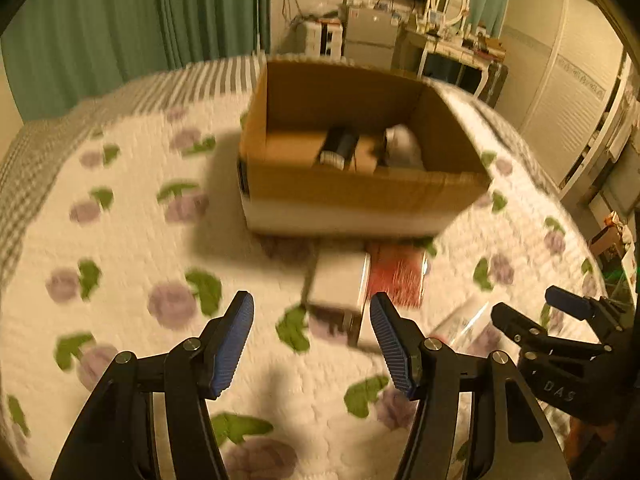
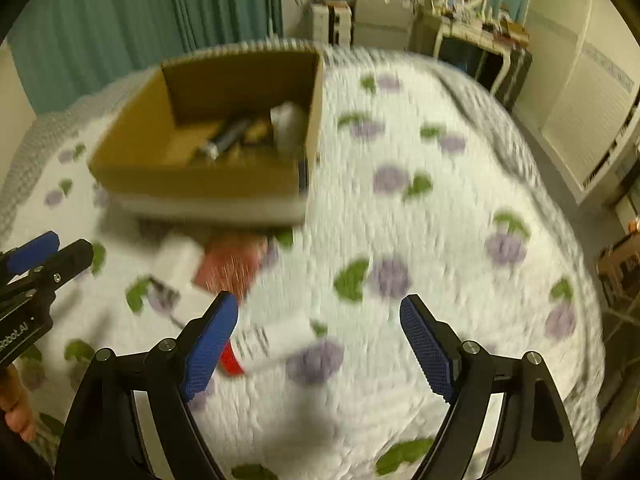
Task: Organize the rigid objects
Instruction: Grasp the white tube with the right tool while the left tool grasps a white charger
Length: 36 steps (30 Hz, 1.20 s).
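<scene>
An open cardboard box (image 1: 360, 188) stands on the floral bedspread and also shows in the right wrist view (image 2: 192, 178). Inside it lie a dark cylinder (image 1: 338, 146) and a white object (image 1: 404, 146). In front of the box lie a white box (image 1: 338, 282) and a red packet (image 1: 398, 276), both blurred. A white bottle with a red cap (image 2: 272, 342) lies by my right gripper's left finger. My left gripper (image 1: 312, 338) is open and empty, just short of the white box. My right gripper (image 2: 320, 344) is open and empty above the bedspread.
The quilted bedspread (image 2: 420, 240) covers the whole bed. Green curtains (image 1: 120, 20) hang behind. A dresser with a mirror (image 1: 448, 12) and cabinets stand at the far wall. A clear plastic item (image 1: 468, 320) lies between the grippers in the left wrist view.
</scene>
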{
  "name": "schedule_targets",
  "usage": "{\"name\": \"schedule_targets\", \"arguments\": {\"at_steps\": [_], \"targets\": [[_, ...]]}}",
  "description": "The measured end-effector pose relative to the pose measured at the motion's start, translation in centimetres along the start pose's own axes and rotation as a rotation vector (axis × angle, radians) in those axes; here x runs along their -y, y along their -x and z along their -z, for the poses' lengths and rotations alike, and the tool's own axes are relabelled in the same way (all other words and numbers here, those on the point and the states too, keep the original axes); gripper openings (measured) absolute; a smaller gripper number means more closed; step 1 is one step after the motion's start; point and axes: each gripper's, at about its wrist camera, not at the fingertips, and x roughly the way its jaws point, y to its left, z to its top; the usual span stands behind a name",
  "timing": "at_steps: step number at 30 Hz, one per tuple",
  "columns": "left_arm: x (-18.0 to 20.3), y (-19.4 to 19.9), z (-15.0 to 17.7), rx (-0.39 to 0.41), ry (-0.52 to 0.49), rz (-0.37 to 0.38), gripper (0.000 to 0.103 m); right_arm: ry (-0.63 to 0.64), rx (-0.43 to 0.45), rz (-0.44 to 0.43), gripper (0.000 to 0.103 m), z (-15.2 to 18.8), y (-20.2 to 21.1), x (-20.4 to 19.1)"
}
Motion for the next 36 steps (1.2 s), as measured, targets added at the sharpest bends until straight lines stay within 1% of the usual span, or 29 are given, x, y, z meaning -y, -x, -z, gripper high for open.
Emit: {"name": "schedule_targets", "arguments": {"at_steps": [2, 4, 7, 9, 11, 13, 15, 16, 20, 21, 22, 25, 27, 31, 33, 35, 36], "targets": [[-0.1, -0.8, 0.7, -0.015, 0.008, -0.007, 0.063, -0.004, -0.042, -0.007, 0.083, 0.8, -1.4, -0.4], [-0.3, -1.8, 1.2, -0.035, 0.015, -0.017, 0.063, -0.010, -0.076, -0.032, 0.083, 1.4, -2.6, -0.7], [-0.9, -2.8, 1.5, -0.043, 0.025, -0.031, 0.063, -0.034, -0.113, -0.053, 0.083, 1.9, -4.1, -1.0], [-1.3, -3.2, 1.7, -0.051, 0.034, -0.032, 0.063, -0.070, -0.122, -0.093, 0.083, 2.0, -4.9, -1.0], [-1.5, -3.6, 1.8, -0.058, 0.037, -0.038, 0.063, -0.104, -0.133, -0.115, 0.083, 1.9, -5.5, -0.9], [-1.6, -4.0, 1.9, -0.065, 0.035, -0.047, 0.063, -0.109, -0.141, -0.136, 0.083, 1.7, -6.1, -1.1], [-1.7, -4.3, 1.9, -0.073, 0.034, -0.053, 0.063, -0.091, -0.151, -0.132, 0.083, 1.7, -6.8, -1.5], [-1.7, -4.4, 2.0, -0.076, 0.034, -0.058, 0.063, -0.081, -0.145, -0.129, 0.083, 1.7, -6.9, -1.7], [-1.4, -4.9, 2.3, -0.090, 0.027, -0.066, 0.063, -0.031, -0.096, -0.129, 0.075, 1.9, -6.6, -2.1], [-1.1, -5.0, 2.3, -0.094, 0.018, -0.065, 0.063, -0.022, -0.086, -0.139, 0.064, 1.9, -6.4, -2.1], [-0.8, -5.0, 2.3, -0.096, 0.011, -0.063, 0.063, -0.015, -0.074, -0.148, 0.056, 1.9, -6.1, -2.1], [0.5, -5.2, 2.5, -0.107, -0.014, -0.044, 0.063, 0.003, -0.039, -0.144, 0.045, 1.7, -5.2, -1.0], [1.7, -5.3, 2.6, -0.115, -0.037, -0.022, 0.063, 0.004, -0.016, -0.132, 0.040, 1.6, -4.6, -0.2], [4.1, -6.0, 3.1, -0.135, -0.091, 0.019, 0.063, 0.001, 0.023, -0.088, 0.038, 1.1, -4.1, 1.7], [5.3, -6.5, 3.2, -0.137, -0.121, 0.015, 0.064, -0.031, 0.032, -0.099, 0.038, 0.8, -4.1, 2.8], [5.9, -6.8, 3.0, -0.135, -0.131, 0.018, 0.064, -0.056, 0.040, -0.114, 0.038, 0.4, -3.9, 3.2], [6.1, -7.0, 2.7, -0.136, -0.122, 0.037, 0.064, -0.060, 0.042, -0.115, 0.038, 0.5, -3.9, 3.4]]}}
